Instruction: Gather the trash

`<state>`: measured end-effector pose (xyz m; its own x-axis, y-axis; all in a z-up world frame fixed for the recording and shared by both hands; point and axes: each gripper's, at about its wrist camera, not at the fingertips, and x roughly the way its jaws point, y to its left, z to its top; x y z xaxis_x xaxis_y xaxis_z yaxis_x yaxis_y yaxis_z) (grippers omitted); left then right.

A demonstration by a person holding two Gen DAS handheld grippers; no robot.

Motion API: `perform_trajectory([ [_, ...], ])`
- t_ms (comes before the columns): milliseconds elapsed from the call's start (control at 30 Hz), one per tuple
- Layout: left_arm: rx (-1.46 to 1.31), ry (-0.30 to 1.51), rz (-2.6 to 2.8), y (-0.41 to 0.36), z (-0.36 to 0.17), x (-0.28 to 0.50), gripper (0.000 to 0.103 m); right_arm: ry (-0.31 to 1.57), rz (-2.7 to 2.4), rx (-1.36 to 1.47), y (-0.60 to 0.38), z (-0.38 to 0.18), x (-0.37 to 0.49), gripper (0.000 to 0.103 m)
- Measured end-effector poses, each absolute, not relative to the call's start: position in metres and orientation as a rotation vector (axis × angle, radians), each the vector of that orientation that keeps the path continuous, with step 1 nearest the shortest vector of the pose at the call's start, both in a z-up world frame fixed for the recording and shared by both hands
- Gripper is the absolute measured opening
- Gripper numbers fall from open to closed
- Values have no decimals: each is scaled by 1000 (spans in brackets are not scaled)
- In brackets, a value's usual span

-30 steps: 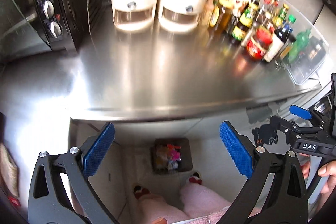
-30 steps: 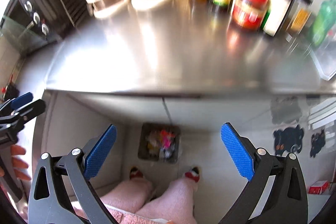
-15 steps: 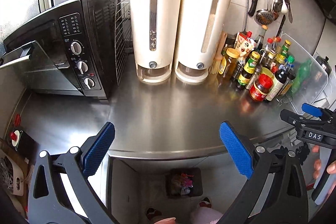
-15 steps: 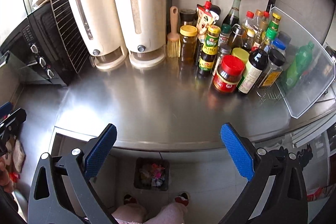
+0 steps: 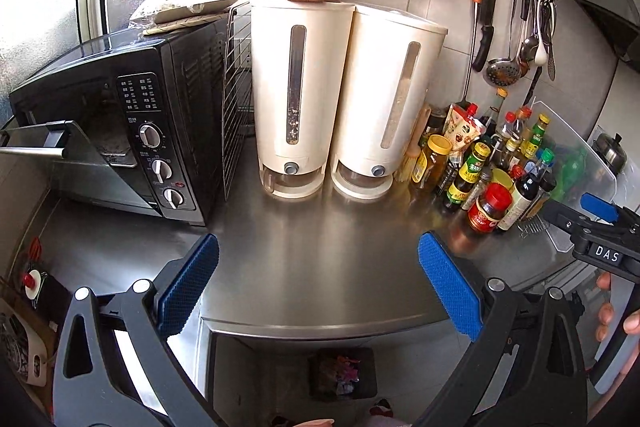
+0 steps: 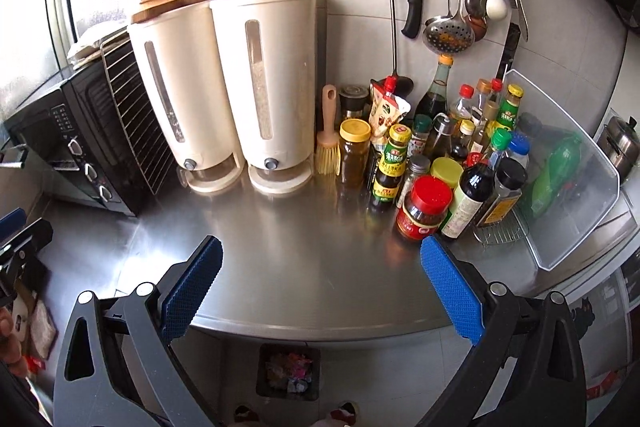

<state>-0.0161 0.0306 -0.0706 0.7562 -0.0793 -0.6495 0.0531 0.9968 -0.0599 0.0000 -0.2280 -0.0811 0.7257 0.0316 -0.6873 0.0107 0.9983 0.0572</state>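
Both of your grippers are empty: the left gripper (image 5: 318, 275) has its blue fingers (image 5: 187, 289) spread wide apart, and the right gripper (image 6: 320, 277) is spread just as wide. Ahead of both sets of fingers lies the steel bench (image 5: 312, 259), with no loose scrap visible on it. The only trash you can see sits below and behind the fingertips, on the floor under the bench edge: a dark trash bin (image 6: 289, 371) holding crumpled, colourful wrappers (image 6: 290, 367).

Judging by their look, those wrappers will be light, soft and crinkly, likely to slip or spring back. Pinch a bunched fold rather than a flat face, and close fully. If you take the bin itself, its rim looks like the stiff place to grip.

Much is hard to make out: the bin's contents are small and dim, its lower edge is cut off in the left wrist view, and your own gripper frames block the floor on either side.
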Motion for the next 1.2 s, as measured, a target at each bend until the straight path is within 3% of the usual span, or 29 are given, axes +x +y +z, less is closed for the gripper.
perform_trajectory([
  [1200,-14,670,-67,28,-59,2,95,709,-10,65,-224,-64,19,100],
])
